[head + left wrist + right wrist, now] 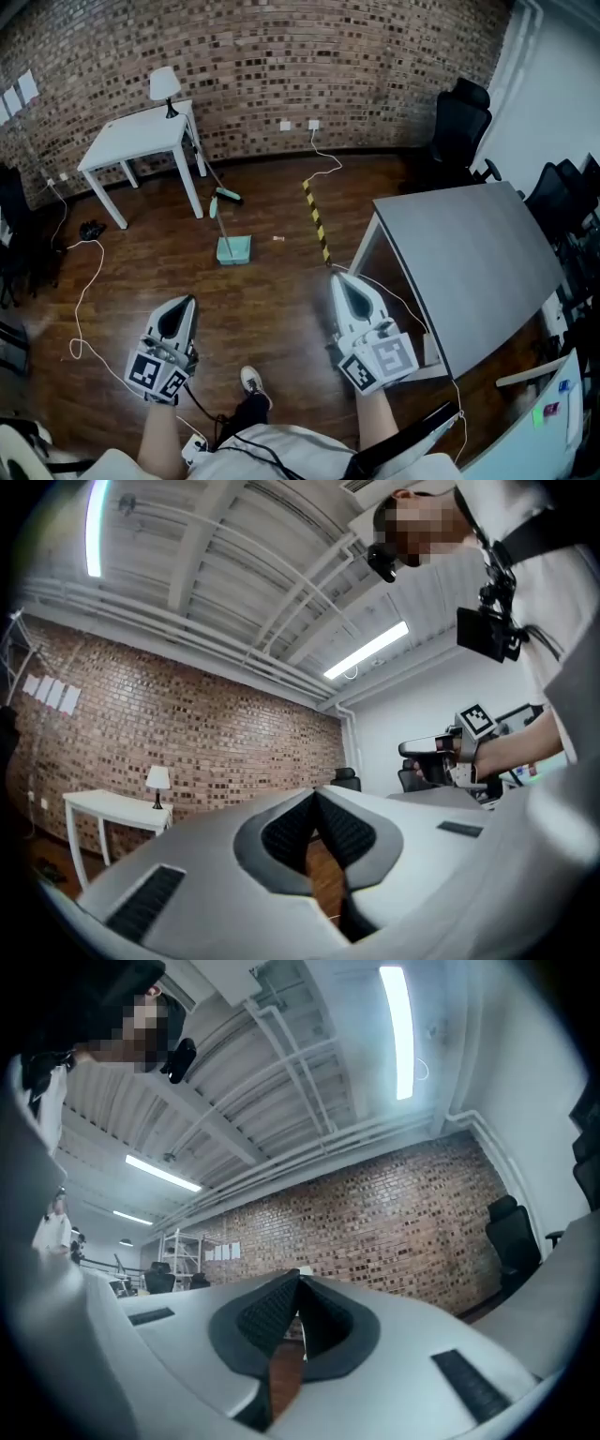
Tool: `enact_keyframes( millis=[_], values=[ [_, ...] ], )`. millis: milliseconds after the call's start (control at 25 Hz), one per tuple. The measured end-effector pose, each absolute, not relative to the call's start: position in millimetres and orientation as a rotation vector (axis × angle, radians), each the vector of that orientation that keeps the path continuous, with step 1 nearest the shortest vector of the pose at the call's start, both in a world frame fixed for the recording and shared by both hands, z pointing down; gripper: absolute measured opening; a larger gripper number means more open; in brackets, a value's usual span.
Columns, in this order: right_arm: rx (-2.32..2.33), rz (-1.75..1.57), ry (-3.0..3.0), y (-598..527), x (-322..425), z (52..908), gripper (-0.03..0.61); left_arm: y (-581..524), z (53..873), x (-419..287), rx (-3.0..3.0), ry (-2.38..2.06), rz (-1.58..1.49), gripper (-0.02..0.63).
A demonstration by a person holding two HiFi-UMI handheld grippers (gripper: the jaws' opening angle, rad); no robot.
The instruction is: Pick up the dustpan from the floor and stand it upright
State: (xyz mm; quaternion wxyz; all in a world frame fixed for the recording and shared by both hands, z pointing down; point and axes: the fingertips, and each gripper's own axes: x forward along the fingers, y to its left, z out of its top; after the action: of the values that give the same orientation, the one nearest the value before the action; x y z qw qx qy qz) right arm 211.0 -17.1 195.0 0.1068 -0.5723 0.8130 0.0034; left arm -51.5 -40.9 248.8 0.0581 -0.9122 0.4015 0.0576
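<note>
your left tongs (pixel 181 302) are pressed shut with nothing between them, and your right tongs (pixel 339 277) are closed and empty too. the teal dustpan (pixel 233 249) lies flat on the wooden floor (pixel 272 309) at 1 o'clock from the left tongs, well apart from both. a white table (pixel 141 139) stands at 11 o'clock and a grey table (pixel 469 253) at 3 o'clock.

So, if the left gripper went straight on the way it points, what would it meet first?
Probably nothing nearby: the left gripper points roughly level, above the dustpan lying on the floor, so the brick wall likely comes first. Depth is unclear.
</note>
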Motion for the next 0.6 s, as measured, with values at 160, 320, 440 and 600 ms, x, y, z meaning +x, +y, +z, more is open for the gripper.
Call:
enact_keyframes(
  millis=[160, 320, 440, 600],
  values=[
    [-1.628, 0.018, 2.532, 70, 225, 209, -0.014, 53, 255, -15, -2.802, 1.201, 0.159, -0.003],
    [-1.541, -0.063, 2.516, 143, 241, 213, -0.012, 127, 266, 6, -2.833, 1.373, 0.136, 0.0],
    [-1.499, -0.077, 2.485, 183, 247, 210, -0.014, 160, 275, 9, -2.947, 1.502, 0.19, 0.003],
    [-1.469, -0.046, 2.469, 219, 239, 201, -0.017, 200, 268, 5, -2.886, 1.509, 0.202, 0.003]
  ],
)
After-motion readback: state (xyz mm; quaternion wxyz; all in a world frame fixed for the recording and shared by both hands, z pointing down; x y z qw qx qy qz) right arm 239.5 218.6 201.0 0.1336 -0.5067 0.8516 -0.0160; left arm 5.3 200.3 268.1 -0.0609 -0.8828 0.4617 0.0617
